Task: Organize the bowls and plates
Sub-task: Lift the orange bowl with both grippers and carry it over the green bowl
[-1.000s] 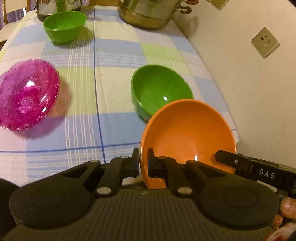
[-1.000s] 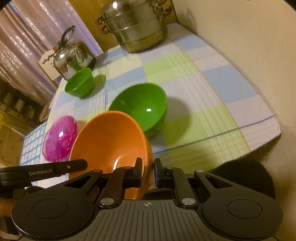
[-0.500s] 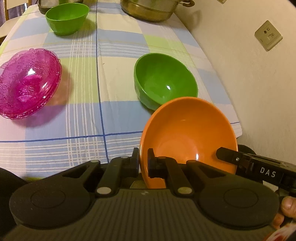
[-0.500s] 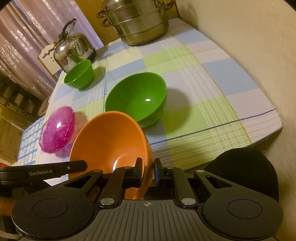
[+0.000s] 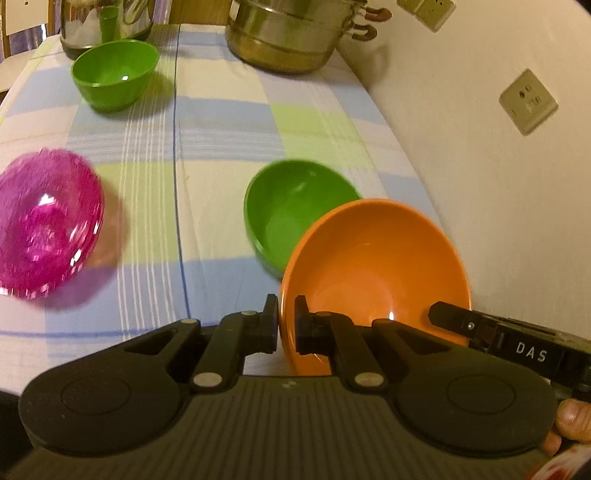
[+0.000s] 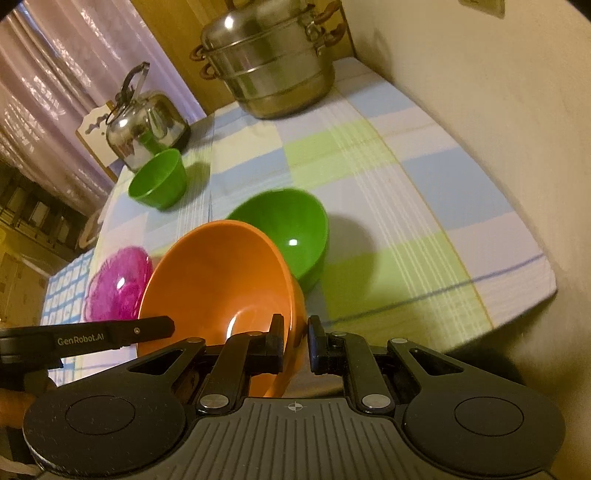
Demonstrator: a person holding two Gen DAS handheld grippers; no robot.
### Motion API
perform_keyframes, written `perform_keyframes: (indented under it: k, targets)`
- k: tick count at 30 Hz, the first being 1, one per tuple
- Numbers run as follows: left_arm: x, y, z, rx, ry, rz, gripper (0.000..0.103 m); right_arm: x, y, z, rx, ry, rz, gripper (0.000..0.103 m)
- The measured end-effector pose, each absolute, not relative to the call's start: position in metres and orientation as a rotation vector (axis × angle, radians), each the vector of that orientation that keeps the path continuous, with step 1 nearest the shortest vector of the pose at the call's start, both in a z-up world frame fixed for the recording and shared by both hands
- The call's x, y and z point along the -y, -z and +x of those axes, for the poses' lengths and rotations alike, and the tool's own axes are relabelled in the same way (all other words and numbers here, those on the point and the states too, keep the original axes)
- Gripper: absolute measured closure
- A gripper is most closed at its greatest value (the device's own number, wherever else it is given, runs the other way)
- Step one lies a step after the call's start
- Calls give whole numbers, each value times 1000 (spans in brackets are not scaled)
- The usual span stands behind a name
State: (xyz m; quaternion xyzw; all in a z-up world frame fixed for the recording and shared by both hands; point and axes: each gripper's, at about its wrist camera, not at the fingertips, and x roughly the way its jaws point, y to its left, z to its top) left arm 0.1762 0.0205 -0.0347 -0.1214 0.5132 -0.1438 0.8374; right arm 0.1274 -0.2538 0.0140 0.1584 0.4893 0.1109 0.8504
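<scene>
An orange bowl (image 5: 373,266) (image 6: 218,284) hangs tilted above the near end of the table, held by its rim from both sides. My left gripper (image 5: 286,314) is shut on its left rim; my right gripper (image 6: 295,334) is shut on its right rim. Just beyond it a larger green bowl (image 5: 291,206) (image 6: 288,229) sits upright on the checked tablecloth (image 5: 221,122). A pink glass bowl (image 5: 44,221) (image 6: 118,284) rests to the left. A smaller green bowl (image 5: 114,70) (image 6: 159,177) stands farther back.
A steel steamer pot (image 5: 288,33) (image 6: 269,62) and a steel kettle (image 6: 144,122) stand at the far end. A wall (image 5: 498,184) with a socket (image 5: 528,99) runs along the right edge of the table. A chair back shows behind the kettle.
Both grippers carried the orange bowl back toward the near edge of the table, then forward again; it now overlaps the larger green bowl's near rim in view. Both grips are unchanged.
</scene>
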Motion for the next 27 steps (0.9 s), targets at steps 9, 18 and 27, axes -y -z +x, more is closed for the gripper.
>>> perform_keyframes:
  k: [9,18,27]
  targets:
    - [-11,36,238,-1081,289,-246,96,258,-16,190,-1011,-230,322,90]
    - [-6,66,281,-1117,273,-226,97,264,17,249,-1071,-233,337,90]
    - [-10,90,287,-1144,263,-225,97,254,43,262,-1117,-237,304,91]
